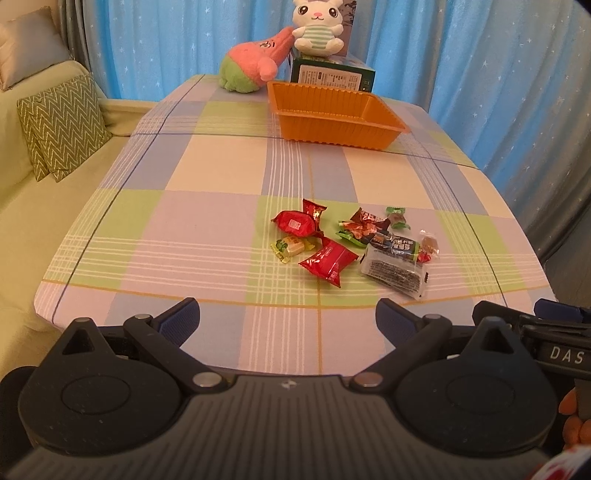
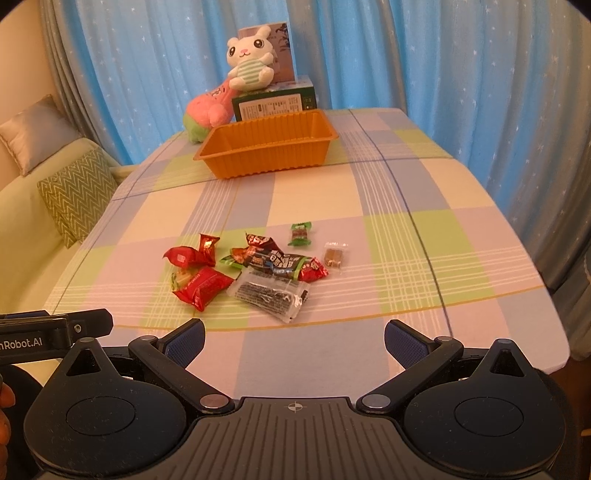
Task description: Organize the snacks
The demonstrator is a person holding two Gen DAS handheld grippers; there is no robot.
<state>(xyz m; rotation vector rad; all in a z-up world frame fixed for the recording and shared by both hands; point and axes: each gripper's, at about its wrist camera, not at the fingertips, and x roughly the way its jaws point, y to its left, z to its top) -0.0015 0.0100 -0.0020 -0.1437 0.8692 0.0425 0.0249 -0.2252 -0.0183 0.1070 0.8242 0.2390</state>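
Several wrapped snacks lie in a loose pile [image 1: 354, 243] [image 2: 255, 269] on the checked tablecloth: red packets [image 1: 327, 262] [image 2: 203, 288], a clear packet with dark print [image 1: 393, 271] [image 2: 267, 293], a green candy [image 2: 300, 233] and a small brown one [image 2: 334, 255]. An empty orange tray [image 1: 332, 127] [image 2: 267, 157] stands further back. My left gripper [image 1: 288, 321] is open and empty, near the table's front edge, short of the pile. My right gripper [image 2: 294, 341] is open and empty, beside it to the right.
A pink plush [image 1: 255, 62] [image 2: 207, 110], a white rabbit plush [image 1: 317, 27] [image 2: 251, 62] and a green box [image 1: 332, 75] [image 2: 275, 101] stand behind the tray. A sofa with cushions [image 1: 62, 123] [image 2: 77, 195] lies left. Blue curtains hang behind.
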